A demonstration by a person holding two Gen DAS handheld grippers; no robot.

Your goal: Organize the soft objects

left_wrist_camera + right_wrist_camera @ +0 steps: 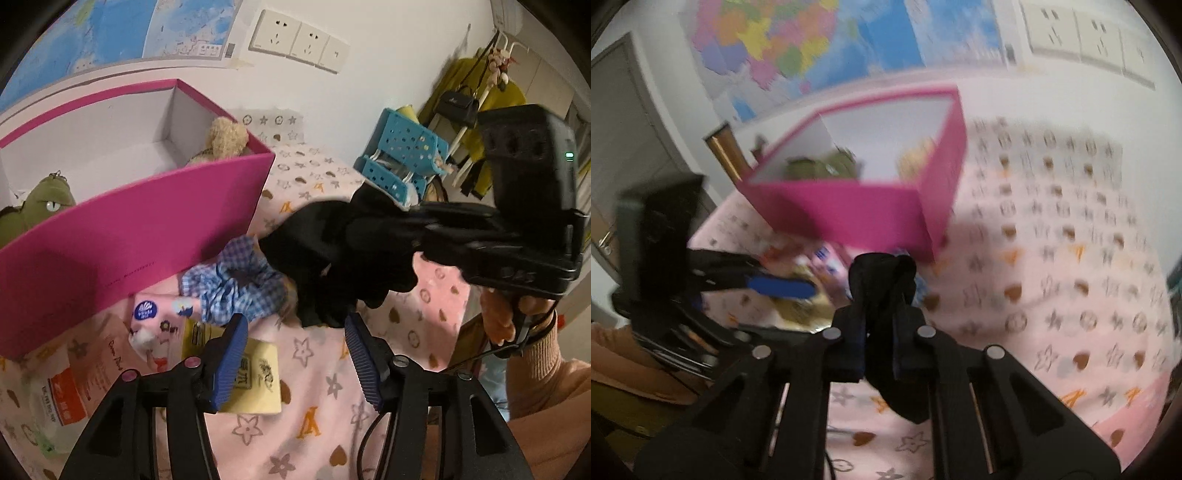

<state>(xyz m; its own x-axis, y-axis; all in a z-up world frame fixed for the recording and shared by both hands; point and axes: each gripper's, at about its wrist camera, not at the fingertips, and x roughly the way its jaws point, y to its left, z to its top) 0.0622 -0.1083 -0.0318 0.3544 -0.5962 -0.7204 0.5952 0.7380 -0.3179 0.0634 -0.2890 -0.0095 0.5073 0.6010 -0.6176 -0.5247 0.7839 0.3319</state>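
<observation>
Right gripper (879, 354) pinched black cloth (882, 280), limp and light; a bunched fold gave best purchase. Left gripper (295, 354) spread, empty, near gingham scrunchie (236, 288) beside pink box (129, 229).

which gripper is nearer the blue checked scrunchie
Left. The left gripper hangs open just short of the scrunchie; the right gripper, shut on black cloth, is beside it.

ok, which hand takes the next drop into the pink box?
Right. Its tool is already shut on the black cloth, facing the pink box. The left tool is open and holds nothing, above the checked scrunchie.
</observation>
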